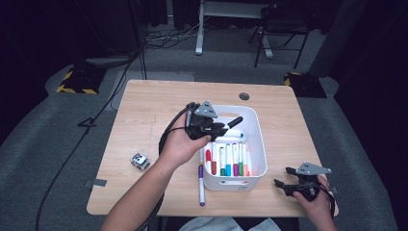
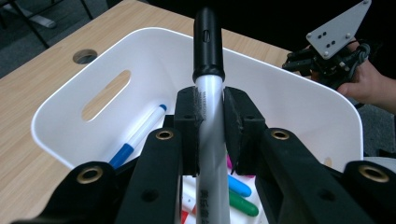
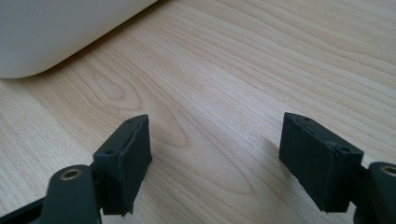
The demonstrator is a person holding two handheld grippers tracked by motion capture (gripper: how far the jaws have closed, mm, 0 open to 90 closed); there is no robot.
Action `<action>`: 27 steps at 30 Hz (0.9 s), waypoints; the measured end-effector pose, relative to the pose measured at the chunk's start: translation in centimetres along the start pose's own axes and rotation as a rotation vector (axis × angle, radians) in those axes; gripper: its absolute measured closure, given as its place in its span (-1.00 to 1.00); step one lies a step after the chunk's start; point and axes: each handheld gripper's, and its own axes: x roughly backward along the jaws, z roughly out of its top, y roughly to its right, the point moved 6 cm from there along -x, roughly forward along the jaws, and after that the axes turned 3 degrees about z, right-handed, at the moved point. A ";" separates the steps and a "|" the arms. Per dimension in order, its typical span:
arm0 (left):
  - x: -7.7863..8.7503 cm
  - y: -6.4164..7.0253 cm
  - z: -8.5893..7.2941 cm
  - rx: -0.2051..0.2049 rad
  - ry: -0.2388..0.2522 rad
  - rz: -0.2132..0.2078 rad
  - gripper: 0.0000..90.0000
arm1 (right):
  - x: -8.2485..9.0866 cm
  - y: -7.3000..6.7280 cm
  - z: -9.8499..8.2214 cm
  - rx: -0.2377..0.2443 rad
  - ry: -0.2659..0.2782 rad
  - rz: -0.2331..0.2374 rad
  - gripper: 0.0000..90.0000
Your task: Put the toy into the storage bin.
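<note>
The left gripper holds a black-capped marker clamped between its fingers over the white bin, while the right gripper rests on the table, fingers apart.

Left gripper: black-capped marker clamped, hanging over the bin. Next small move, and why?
Probably lower it a little, then open the jaws. The left gripper is shut on the black-capped marker above the white bin, where other markers already lie. The purple marker waits on the table; the right gripper is open and holds nothing.
</note>
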 end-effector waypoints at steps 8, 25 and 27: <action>-2.4 0.6 -0.9 -0.019 -0.030 -0.027 0.70 | 0.0 0.0 0.0 0.000 0.000 0.000 -0.44; -3.3 0.5 -3.1 -0.048 -0.116 -0.053 0.70 | 0.0 0.0 0.0 0.000 0.000 0.000 -0.44; -3.5 0.7 -3.2 -0.048 -0.113 -0.054 0.70 | 0.0 0.0 0.0 0.000 0.000 0.000 -0.44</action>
